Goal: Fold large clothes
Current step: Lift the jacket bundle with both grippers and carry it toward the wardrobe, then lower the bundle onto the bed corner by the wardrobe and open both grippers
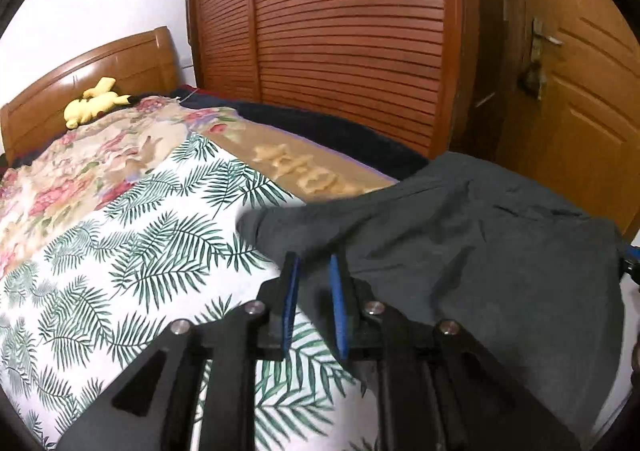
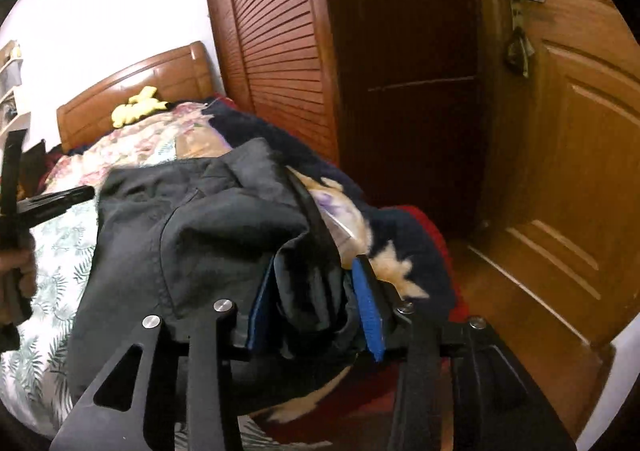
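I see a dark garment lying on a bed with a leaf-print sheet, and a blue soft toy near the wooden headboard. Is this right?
Not quite. The soft toy is yellow, not blue; the left wrist view shows it. The rest holds: the dark garment lies on the leaf-print sheet, and the toy is near the wooden headboard.

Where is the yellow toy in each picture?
Left wrist view: the yellow plush toy lies upper left, against the wooden headboard.
Right wrist view: it sits upper left again, smaller.
Shared landmark: the headboard behind it in both.
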`<control>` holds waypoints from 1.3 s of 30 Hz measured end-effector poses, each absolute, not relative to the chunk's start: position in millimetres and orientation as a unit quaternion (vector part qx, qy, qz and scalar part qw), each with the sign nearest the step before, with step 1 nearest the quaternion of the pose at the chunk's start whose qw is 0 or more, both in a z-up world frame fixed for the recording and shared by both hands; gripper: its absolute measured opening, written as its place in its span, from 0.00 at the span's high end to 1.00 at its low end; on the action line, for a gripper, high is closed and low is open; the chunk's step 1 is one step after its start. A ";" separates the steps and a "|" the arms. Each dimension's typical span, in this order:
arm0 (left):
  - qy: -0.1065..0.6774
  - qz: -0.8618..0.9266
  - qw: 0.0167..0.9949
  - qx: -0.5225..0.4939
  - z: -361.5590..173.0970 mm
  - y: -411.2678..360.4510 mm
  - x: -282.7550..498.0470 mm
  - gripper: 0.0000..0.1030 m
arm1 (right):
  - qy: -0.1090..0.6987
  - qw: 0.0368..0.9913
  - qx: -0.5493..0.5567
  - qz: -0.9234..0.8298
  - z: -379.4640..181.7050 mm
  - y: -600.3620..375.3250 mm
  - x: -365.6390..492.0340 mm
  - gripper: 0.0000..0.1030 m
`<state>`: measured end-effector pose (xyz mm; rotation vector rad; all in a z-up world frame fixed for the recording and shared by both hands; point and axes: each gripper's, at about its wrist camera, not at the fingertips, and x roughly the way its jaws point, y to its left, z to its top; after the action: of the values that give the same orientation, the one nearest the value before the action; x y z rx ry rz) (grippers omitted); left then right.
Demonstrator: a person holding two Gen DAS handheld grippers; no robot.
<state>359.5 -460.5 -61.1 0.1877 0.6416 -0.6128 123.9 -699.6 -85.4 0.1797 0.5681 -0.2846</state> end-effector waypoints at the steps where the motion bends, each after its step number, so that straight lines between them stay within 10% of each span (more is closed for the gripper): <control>1: 0.309 -0.298 0.899 0.086 -58.9 -455.3 356.5 0.87 | 0.281 0.945 0.079 -0.145 -83.6 -698.8 123.9 0.60; 39: 0.242 -0.357 0.899 0.072 -14.4 -339.6 212.9 0.46 | 0.299 0.946 0.040 -0.119 -70.6 -630.1 135.7 0.47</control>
<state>212.9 -339.6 -14.4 0.1486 0.5001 -0.7396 135.7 -630.1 -70.6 0.0806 0.6099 -0.2425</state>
